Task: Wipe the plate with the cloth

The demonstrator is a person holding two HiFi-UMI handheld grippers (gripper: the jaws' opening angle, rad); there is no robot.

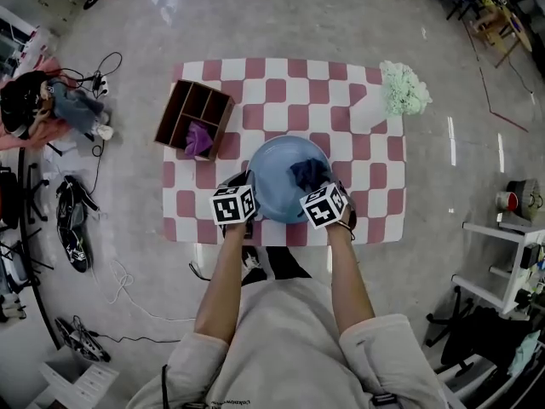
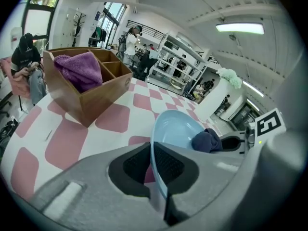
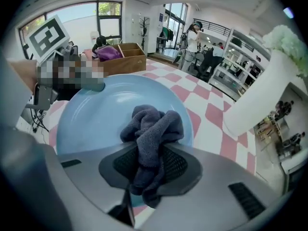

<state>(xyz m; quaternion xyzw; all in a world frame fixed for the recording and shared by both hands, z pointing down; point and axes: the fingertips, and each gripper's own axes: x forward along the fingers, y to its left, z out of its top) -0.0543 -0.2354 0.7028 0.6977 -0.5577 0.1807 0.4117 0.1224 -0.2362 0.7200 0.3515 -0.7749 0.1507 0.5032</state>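
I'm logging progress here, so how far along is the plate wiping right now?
Done: both pickups. The left gripper is shut on the rim of the blue plate, and the right gripper is shut on the dark cloth. In hand: the cloth is bunched over the plate's inner face. Left: the wiping; no wiped patches show, so its extent can't be judged.

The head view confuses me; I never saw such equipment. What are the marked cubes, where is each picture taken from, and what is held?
A person carries two two-jaw grippers; the cubes are parts of them. One camera looks down from the person's head; one rides on each gripper. The checked table carries a wooden box with a purple cloth and a white vase. The left gripper is shut on the rim of the blue plate; the right gripper holds a dark blue cloth over the plate.
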